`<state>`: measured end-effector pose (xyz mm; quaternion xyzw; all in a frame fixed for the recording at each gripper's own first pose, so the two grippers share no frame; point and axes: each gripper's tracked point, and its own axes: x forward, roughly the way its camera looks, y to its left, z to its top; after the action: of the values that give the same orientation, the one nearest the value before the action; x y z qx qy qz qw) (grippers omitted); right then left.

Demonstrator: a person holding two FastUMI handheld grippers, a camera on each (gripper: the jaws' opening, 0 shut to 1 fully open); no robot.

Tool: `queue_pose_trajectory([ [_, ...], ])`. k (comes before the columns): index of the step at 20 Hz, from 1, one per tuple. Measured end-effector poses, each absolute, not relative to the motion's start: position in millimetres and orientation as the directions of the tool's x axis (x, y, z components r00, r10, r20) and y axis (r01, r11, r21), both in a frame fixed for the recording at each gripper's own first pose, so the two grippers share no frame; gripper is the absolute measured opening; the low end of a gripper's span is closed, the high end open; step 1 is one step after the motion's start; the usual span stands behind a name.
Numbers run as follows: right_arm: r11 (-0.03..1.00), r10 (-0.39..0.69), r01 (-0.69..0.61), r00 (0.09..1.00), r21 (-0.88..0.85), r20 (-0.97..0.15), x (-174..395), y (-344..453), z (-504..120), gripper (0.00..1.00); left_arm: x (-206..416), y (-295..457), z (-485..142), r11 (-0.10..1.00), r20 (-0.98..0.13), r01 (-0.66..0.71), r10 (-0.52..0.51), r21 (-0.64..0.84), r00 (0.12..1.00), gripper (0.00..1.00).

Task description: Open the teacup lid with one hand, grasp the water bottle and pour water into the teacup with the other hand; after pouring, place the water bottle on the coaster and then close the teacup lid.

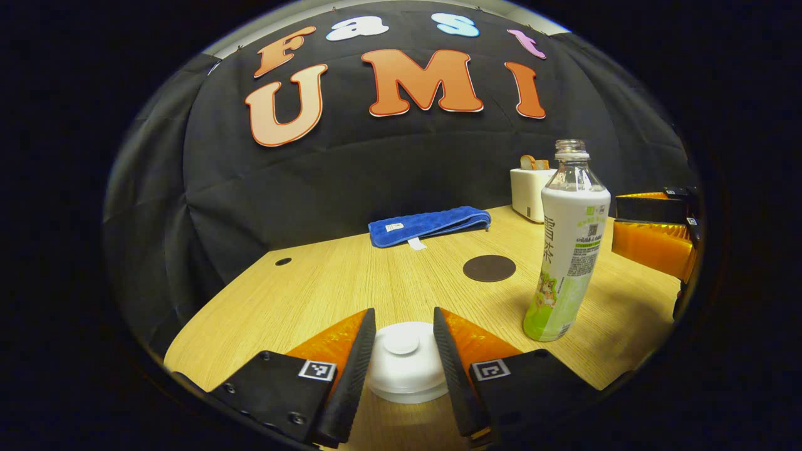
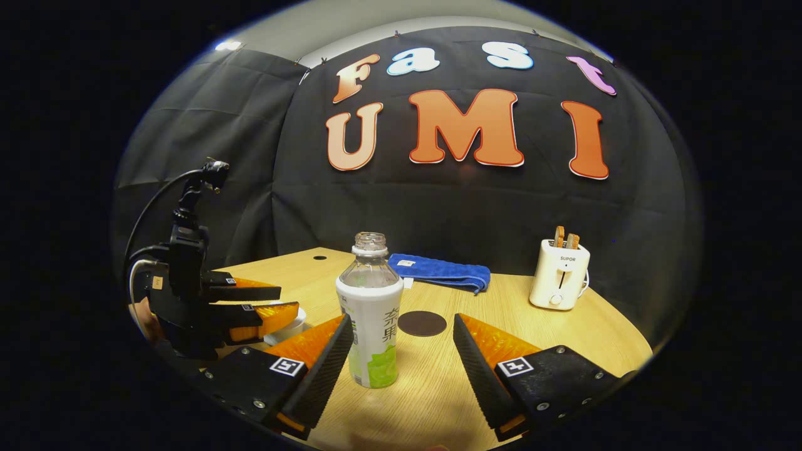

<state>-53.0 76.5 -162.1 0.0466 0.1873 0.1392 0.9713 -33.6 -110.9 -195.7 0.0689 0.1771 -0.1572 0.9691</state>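
Note:
A white teacup lid (image 1: pixel 406 366) with a small round knob lies between the fingers of my left gripper (image 1: pixel 405 313), which is open and straddles it; I cannot tell whether the fingers touch its rim. The uncapped water bottle (image 1: pixel 569 250), with a white and green label, stands upright to the right. My right gripper (image 2: pixel 401 321) is open around the bottle (image 2: pixel 373 326), which stands close to its left finger without being held. A dark round coaster (image 1: pixel 489 268) lies on the table behind the bottle, and shows between the right gripper's fingers (image 2: pixel 421 323). The left gripper (image 2: pixel 250 307) shows over the white teacup (image 2: pixel 285 329).
A folded blue towel (image 1: pixel 429 225) lies at the back of the wooden table (image 1: pixel 326 282). A white toaster (image 2: pixel 559 275) with toast in it stands at the back right. The right gripper (image 1: pixel 655 238) shows at the far right, next to the bottle.

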Motion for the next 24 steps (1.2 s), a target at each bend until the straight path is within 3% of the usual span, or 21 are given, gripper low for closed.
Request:
queue_pose_trajectory([
  [3, 0.956, 0.291, -0.255, 0.885, 0.145, -0.363, -53, 77, -168, 0.96, -30, -109, -197, 0.947, -0.355, 0.314, -0.272, 0.063, 0.894, 0.62],
  [4, 0.956, 0.292, -0.256, 0.883, 0.144, -0.368, -54, 77, -169, 0.96, -29, -107, -197, 0.951, -0.355, 0.305, -0.265, 0.061, 0.896, 0.46],
  [6, 0.955, 0.294, -0.258, 0.879, 0.144, -0.375, -54, 77, -172, 0.96, -28, -109, -198, 0.951, -0.354, 0.303, -0.264, 0.059, 0.897, 0.34],
  [7, 0.955, 0.296, -0.26, 0.878, 0.145, -0.377, -55, 78, -174, 0.96, -28, -111, -199, 0.949, -0.353, 0.309, -0.269, 0.059, 0.896, 0.39],
  [10, 0.952, 0.306, -0.267, 0.873, 0.152, -0.379, -54, 82, -172, 0.96, -29, -112, -196, 0.949, -0.344, 0.311, -0.275, 0.053, 0.898, 0.29],
  [13, 0.946, 0.323, -0.287, 0.864, 0.15, -0.386, -54, 89, -176, 0.96, -25, -106, -184, 0.953, -0.301, 0.294, -0.263, 0.065, 0.917, 0.27],
  [21, 0.922, 0.388, -0.334, 0.817, 0.198, -0.427, -45, 119, -194, 0.95, -16, -70, -151, 0.978, -0.214, 0.185, -0.161, 0.095, 0.963, 0.29],
  [24, 0.927, 0.374, -0.316, 0.801, 0.201, -0.468, -40, 122, -209, 0.9, -13, -50, -149, 0.987, -0.214, 0.144, -0.125, 0.074, 0.969, 0.29],
])
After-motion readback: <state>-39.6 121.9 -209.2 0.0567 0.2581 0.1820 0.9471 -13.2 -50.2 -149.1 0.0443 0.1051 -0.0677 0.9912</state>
